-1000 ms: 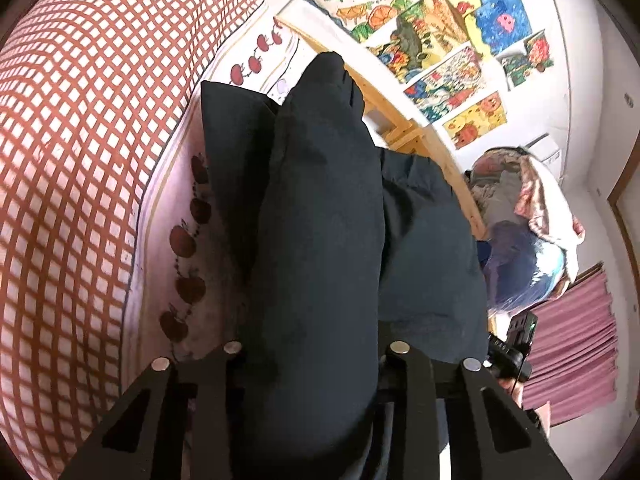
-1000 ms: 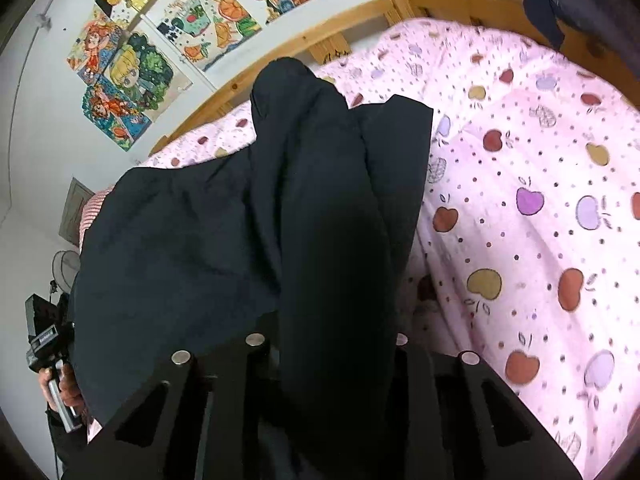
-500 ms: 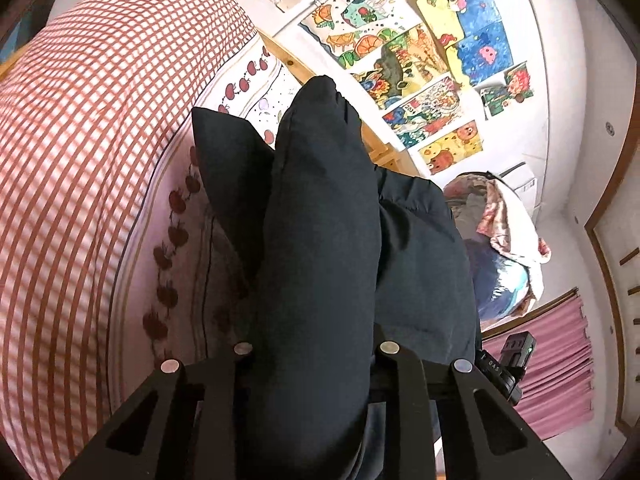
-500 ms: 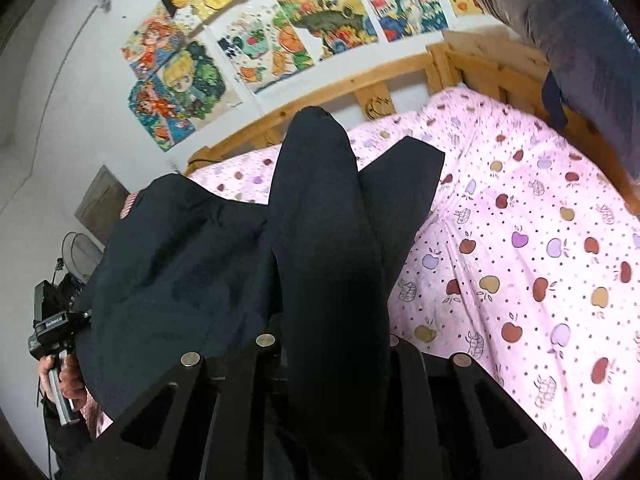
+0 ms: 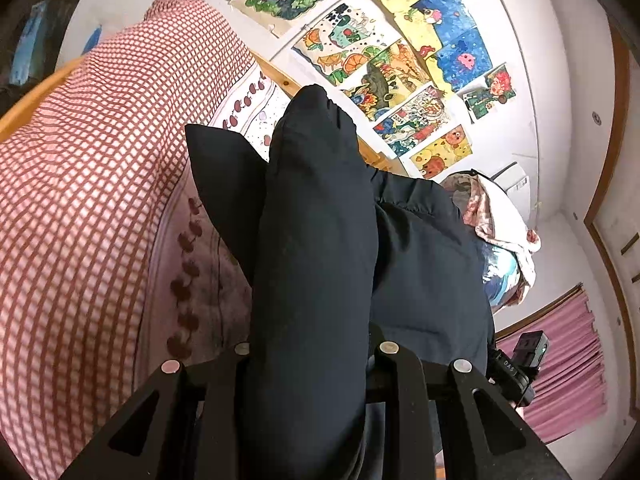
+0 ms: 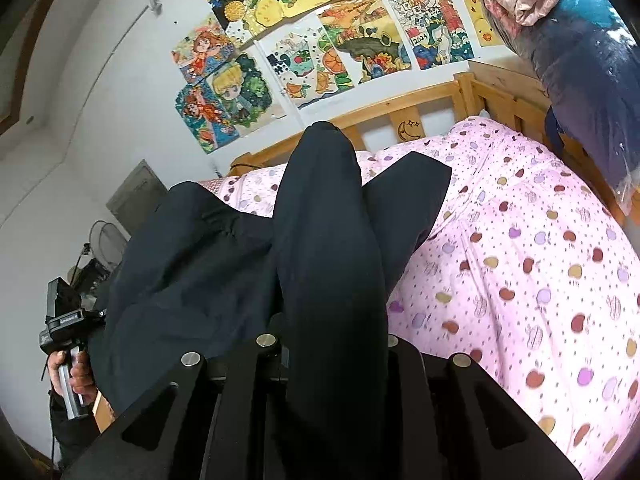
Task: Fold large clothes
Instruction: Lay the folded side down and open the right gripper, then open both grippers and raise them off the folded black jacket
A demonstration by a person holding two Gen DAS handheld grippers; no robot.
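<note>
— What does the large dark navy cloth garment (image 5: 316,248) look like?

— Matte, thick, almost black. A bunched fold of it runs up between the fingers of the left gripper (image 5: 312,354), and a flat pointed panel sticks out to the left of that fold. The rest spreads to the right in soft creases.

— And on the other side?

— The same: the right gripper (image 6: 328,344) is clenched on a second long fold (image 6: 328,240), with the body of the garment sagging between the two tools. It is held up above the bed with the pink apple-print sheet (image 6: 540,280).

— What surrounds it?

— A red-and-white checked quilt (image 5: 80,200) lies at the left, a wooden bed rail (image 6: 400,116) stands behind, and coloured drawings (image 6: 320,40) cover the white wall.
</note>
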